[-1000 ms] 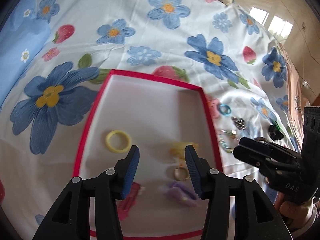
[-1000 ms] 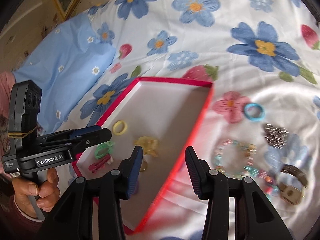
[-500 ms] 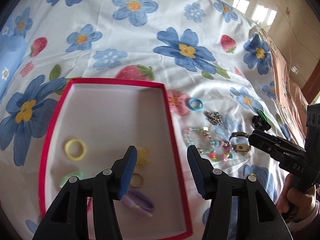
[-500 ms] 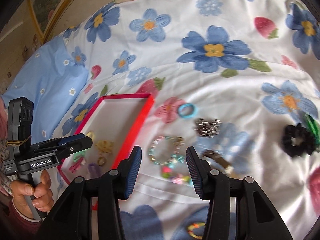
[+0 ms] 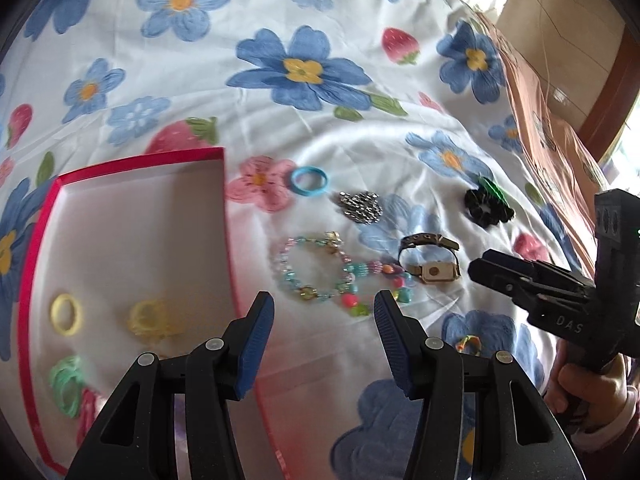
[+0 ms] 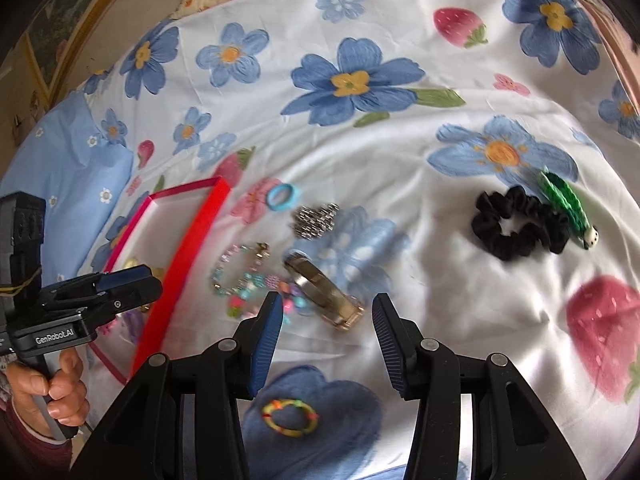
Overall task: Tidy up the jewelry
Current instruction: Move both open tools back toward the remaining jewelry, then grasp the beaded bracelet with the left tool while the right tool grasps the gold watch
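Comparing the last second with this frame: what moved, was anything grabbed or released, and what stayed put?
Both grippers swung right, away from the red tray toward the loose jewelry on the bedsheet. The left gripper went from over the tray to the beaded bracelet; the right gripper now faces the wristwatch. Nothing was grabbed or released: both jaws stay open and empty. The jewelry lies unchanged.

One red tray (image 5: 224, 208), one watch (image 5: 430, 258), one black scrunchie (image 6: 516, 222), two grippers.

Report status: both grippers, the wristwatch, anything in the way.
Left gripper open, empty. Right gripper open, empty, over gold-faced brown-strap wristwatch. Watch on bedsheet outside red-rimmed box. Pastel beaded bracelet touching it.
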The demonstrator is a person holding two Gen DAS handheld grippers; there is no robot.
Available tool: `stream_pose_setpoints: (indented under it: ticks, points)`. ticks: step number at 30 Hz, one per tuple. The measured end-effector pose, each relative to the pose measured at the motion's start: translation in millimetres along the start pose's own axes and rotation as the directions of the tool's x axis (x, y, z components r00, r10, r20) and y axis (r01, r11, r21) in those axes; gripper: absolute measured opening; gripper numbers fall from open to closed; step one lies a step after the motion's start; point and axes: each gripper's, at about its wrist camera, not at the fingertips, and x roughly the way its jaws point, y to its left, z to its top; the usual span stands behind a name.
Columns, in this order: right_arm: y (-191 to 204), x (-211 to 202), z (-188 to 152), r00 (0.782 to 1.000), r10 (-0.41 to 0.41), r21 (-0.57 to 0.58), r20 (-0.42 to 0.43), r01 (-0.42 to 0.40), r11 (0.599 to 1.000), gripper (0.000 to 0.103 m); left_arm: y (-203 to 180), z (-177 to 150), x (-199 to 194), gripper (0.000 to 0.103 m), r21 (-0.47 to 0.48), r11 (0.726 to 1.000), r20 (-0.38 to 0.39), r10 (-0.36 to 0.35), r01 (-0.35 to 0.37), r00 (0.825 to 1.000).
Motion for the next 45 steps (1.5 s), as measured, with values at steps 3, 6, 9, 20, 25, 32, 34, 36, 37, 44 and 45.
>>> stream_pose_setpoints:
  ticks: [3, 6, 9, 20, 25, 32, 34, 36, 37, 44, 45]
  points:
    - [-6, 7, -2, 1.0, -0.011, 0.006, -0.013, 0.011, 1.0, 0.048, -4, 3, 10, 0.052, 0.007, 1.0, -0.014, 0.0, 0.0, 1.0]
    - [-10, 15, 0, 1.0, -0.022, 0.0, -0.022, 0.022, 1.0, 0.048, -9, 5, 19, 0.052, 0.01, 1.0, -0.025, 0.001, -0.001, 1.0]
    - [-14, 24, 5, 0.999, -0.042, -0.002, -0.026, 0.042, 0.999, 0.048, -13, 7, 27, 0.052, 0.017, 1.0, -0.036, 0.003, -0.003, 0.999]
    - [-34, 21, 18, 0.999, -0.037, 0.05, 0.017, 0.037, 0.998, 0.048, -22, 19, 69, 0.049, 0.045, 0.999, -0.086, 0.013, -0.009, 0.996]
    - [-24, 20, 13, 1.0, 0.024, 0.014, 0.004, -0.024, 1.0, 0.047, -26, 20, 90, 0.034, 0.076, 0.997, -0.121, 0.027, -0.018, 0.992]
    - [-3, 30, 19, 0.997, 0.073, -0.125, -0.025, -0.075, 0.989, 0.048, -24, 24, 105, 0.026, 0.076, 0.997, -0.144, 0.009, 0.002, 0.99]
    - [4, 31, 22, 0.996, 0.079, -0.172, -0.032, -0.083, 0.982, 0.048, -24, 23, 105, 0.018, 0.084, 0.996, -0.146, 0.004, 0.008, 0.989]
    - [13, 35, 23, 0.995, 0.091, -0.231, -0.048, -0.1, 0.968, 0.048, -25, 22, 105, 0.016, 0.089, 0.996, -0.149, -0.005, 0.019, 0.989]
    - [17, 38, 24, 0.994, 0.092, -0.262, -0.056, -0.104, 0.959, 0.048, -25, 22, 105, 0.016, 0.089, 0.996, -0.15, -0.009, 0.023, 0.989]
    - [31, 62, 19, 0.986, 0.022, -0.406, -0.168, -0.09, 0.909, 0.047, -17, 19, 93, 0.02, 0.089, 0.995, -0.162, -0.032, 0.047, 0.986]
    - [30, 63, 19, 0.983, 0.016, -0.405, -0.181, -0.089, 0.91, 0.045, -16, 18, 91, 0.021, 0.092, 0.995, -0.162, -0.031, 0.047, 0.986]
